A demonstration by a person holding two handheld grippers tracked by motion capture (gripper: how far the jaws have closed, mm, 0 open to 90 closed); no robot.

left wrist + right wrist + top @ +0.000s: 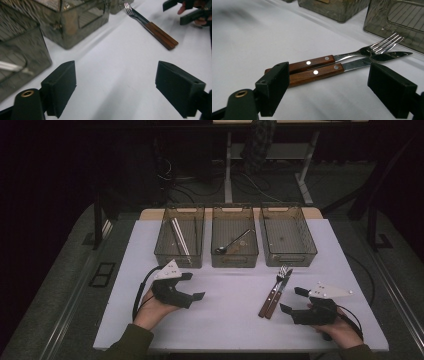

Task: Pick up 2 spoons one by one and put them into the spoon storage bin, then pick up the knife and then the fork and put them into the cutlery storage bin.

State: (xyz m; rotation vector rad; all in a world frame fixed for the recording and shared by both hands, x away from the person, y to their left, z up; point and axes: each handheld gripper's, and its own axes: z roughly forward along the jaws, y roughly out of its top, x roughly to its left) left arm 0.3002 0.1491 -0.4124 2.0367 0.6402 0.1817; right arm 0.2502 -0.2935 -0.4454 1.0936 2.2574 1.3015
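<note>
A fork (282, 271) and a knife (285, 281), both with wooden handles, lie side by side on the white table (230, 320), right of centre. My right gripper (292, 300) is open just right of their handles, on the table's near right. In the right gripper view, its jaws (327, 82) stand apart in front of the fork (312, 62) and the knife (317, 72), touching neither. My left gripper (194, 286) is open and empty at the near left. Bare table lies between its jaws in the left gripper view (116, 85), with the fork (130, 10) farther off.
Three clear bins stand in a row at the back. The left bin (170, 256) holds pale sticks (180, 237), the middle bin (235, 261) a spoon (232, 243), and the right bin (289, 260) nothing. The table's front edge runs close to both hands.
</note>
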